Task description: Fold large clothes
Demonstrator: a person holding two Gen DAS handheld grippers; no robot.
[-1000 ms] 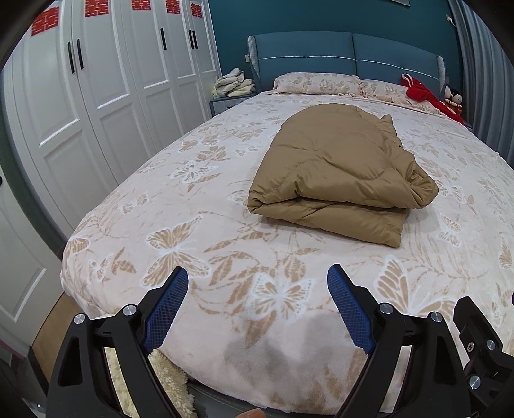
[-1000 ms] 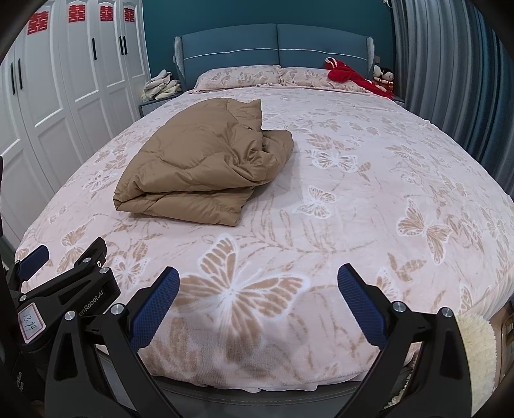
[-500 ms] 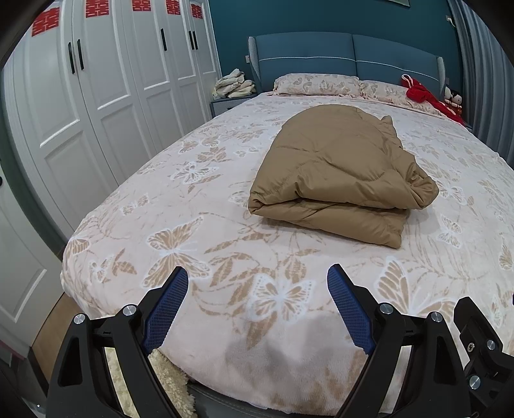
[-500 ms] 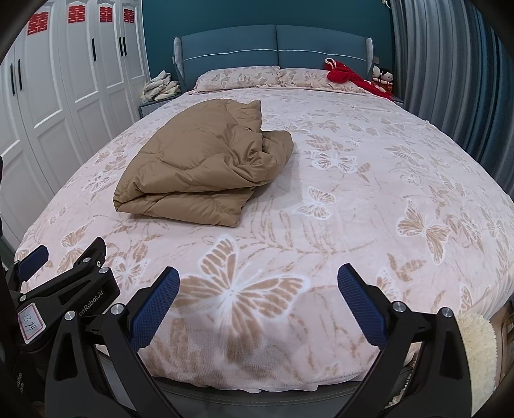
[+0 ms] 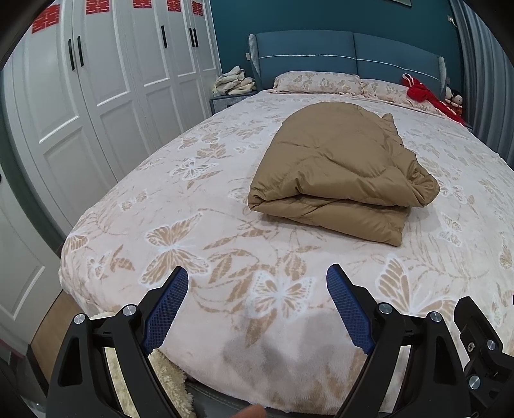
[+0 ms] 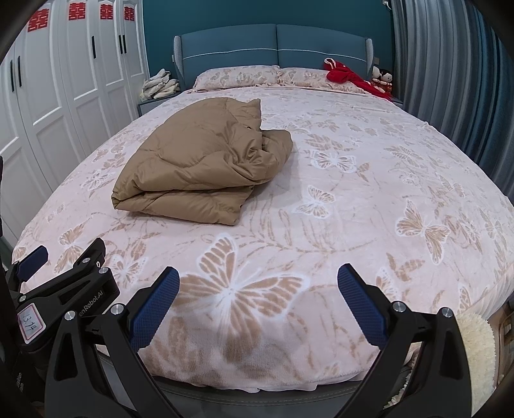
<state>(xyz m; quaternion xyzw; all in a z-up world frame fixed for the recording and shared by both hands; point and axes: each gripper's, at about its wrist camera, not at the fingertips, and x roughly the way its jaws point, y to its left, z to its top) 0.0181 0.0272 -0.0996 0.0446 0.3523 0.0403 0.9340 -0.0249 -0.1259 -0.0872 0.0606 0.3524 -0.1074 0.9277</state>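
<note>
On the left gripper (image 6: 30, 262), seen at the lower left of the right wrist view, a white tag (image 6: 29, 323) reads "1314" in handwriting, and beside it the black body carries the partly hidden print "enRobot.AI". The white wardrobe doors (image 5: 106, 80) bear red paper double-happiness characters (image 5: 142, 3) along their tops. The tan padded jacket (image 5: 337, 173) lies folded on the bed (image 5: 180, 231), its long axis running from the foot end toward the blue headboard (image 5: 347, 53), the folded edge facing the foot, the rumpled end turned away from the wardrobe. Both the left gripper (image 5: 257, 286) and the right gripper (image 6: 258, 283) stand wide apart and empty near the bed's foot.
</note>
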